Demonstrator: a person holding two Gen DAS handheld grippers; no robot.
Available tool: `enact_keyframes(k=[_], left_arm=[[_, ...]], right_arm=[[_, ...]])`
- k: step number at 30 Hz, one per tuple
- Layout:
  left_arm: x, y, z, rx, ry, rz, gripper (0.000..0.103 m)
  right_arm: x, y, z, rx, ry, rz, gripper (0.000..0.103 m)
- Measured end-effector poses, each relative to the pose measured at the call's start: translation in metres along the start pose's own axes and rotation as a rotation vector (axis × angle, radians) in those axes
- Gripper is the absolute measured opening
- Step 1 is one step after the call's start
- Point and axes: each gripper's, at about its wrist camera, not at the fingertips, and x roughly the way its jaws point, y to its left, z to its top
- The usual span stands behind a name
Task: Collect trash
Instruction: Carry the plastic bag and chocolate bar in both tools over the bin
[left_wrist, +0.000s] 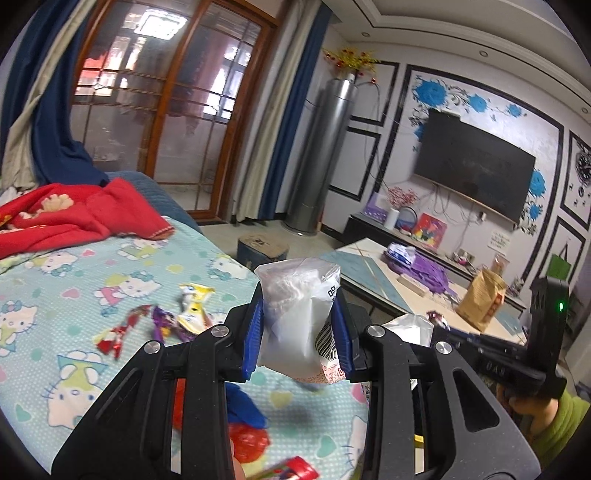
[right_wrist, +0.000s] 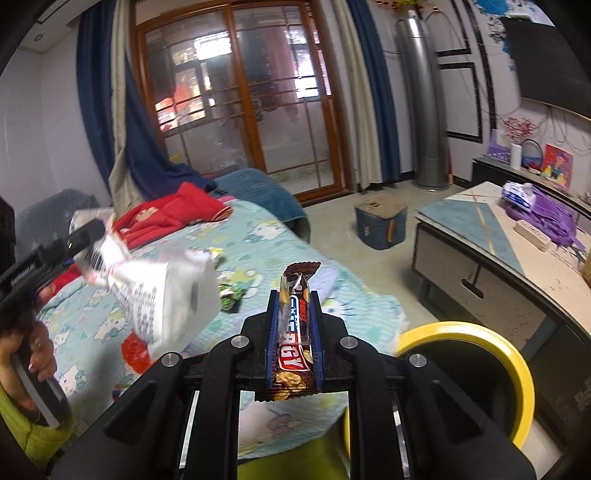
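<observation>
The left gripper (left_wrist: 301, 328) has its blue fingers (left_wrist: 254, 338) partly closed, pressing both sides of a crumpled white bag (left_wrist: 295, 325). The bag stands up between them, its top rising above the tips and its printed lower end sticking out below. In the right wrist view the same bag (right_wrist: 162, 291) hangs blurred at 9 o'clock, over the bed (right_wrist: 288, 243).

The right gripper (right_wrist: 295, 332) has its fingers (right_wrist: 272, 332) drawn narrow, clamped on a brown snack bar wrapper (right_wrist: 293, 332). The wrapper runs lengthwise along the fingers, its crimped top poking past the tips and its bottom end hanging out behind them.

More trash lies on the bed's cartoon sheet (left_wrist: 74, 295): a yellow wrapper (left_wrist: 194, 306), a red wrapper (left_wrist: 120, 330) and a purple wrapper (left_wrist: 164, 323) at 9 o'clock from the left gripper, and a green wrapper (right_wrist: 231, 295) at 10 o'clock from the right gripper.

A yellow bin (right_wrist: 509, 354) sits at 3 o'clock beside the right gripper, just off the bed's edge, near a table (right_wrist: 480, 236).
</observation>
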Motion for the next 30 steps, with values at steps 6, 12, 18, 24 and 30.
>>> enact_keyframes(k=[6, 12, 18, 24, 30], left_arm=[[0.011, -0.019, -0.008, 0.031, 0.033, -0.028, 0.026], [0.021, -0.043, -0.014, 0.080, 0.055, -0.064, 0.026], [0.032, -0.070, -0.022, 0.136, 0.080, -0.105, 0.026], [0.044, -0.097, -0.033, 0.193, 0.112, -0.142, 0.026], [0.059, -0.121, -0.047, 0.248, 0.146, -0.171, 0.026]], right_arm=[[-0.010, -0.021, -0.002, 0.031, -0.017, -0.035, 0.015], [-0.018, -0.040, -0.006, 0.073, -0.029, -0.076, 0.015], [-0.024, -0.062, -0.010, 0.123, -0.035, -0.115, 0.015], [-0.029, -0.084, -0.018, 0.169, -0.040, -0.145, 0.015], [-0.031, -0.102, -0.025, 0.210, -0.045, -0.162, 0.015]])
